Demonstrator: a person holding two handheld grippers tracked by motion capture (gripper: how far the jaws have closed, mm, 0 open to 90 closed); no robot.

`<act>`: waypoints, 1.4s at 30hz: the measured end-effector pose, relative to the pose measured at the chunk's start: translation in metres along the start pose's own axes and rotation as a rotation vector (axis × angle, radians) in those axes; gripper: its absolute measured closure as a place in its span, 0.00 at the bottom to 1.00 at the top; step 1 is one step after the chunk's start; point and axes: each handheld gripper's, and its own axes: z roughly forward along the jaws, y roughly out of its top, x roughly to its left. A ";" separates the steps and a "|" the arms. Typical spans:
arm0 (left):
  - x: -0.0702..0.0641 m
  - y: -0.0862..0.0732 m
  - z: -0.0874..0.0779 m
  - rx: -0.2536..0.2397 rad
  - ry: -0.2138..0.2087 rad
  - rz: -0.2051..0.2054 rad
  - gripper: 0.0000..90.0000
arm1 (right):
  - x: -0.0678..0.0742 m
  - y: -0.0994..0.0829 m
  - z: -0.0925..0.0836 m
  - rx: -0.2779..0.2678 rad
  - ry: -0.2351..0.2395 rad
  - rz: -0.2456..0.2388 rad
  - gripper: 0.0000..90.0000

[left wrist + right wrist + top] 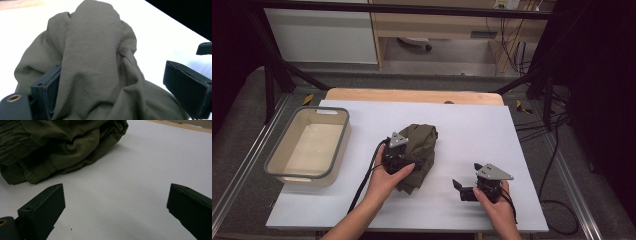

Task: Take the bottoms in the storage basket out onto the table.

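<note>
White sheeting [472,125] covers the wooden table, with grey floor, black frame legs and tangled cables beyond its far edge. At the centre lies a crumpled olive-green cloth garment [419,150], bunched into a loose heap. Your left gripper [110,82] sits at the heap's near-left side; in the left gripper view its black jaws stand wide apart, with a ridge of the fabric draped between them and lying against the left jaw, while the right jaw is clear of the cloth. No clamping shows there. Your right gripper [115,210] rests on the sheet to the near right, well apart from the garment, and the right gripper view shows its jaws spread with bare white surface between them and the garment's hem at far left. Off the sheet's left edge, a rectangular beige plastic tub with a grey rim [292,172] sits near the table's side.
</note>
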 end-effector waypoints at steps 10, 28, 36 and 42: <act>0.001 0.006 -0.008 -0.032 0.002 0.001 0.09 | 0.000 0.000 0.000 0.001 -0.001 -0.002 0.03; 0.000 0.013 -0.029 -0.037 0.031 0.094 0.07 | 0.001 0.000 0.000 -0.010 0.003 0.001 0.02; 0.002 0.013 -0.045 -0.047 -0.011 0.090 0.08 | 0.003 0.002 0.000 -0.034 0.012 -0.003 0.02; 0.013 0.005 -0.058 -0.064 -0.001 0.087 0.09 | 0.004 0.004 0.002 -0.046 0.015 -0.012 0.03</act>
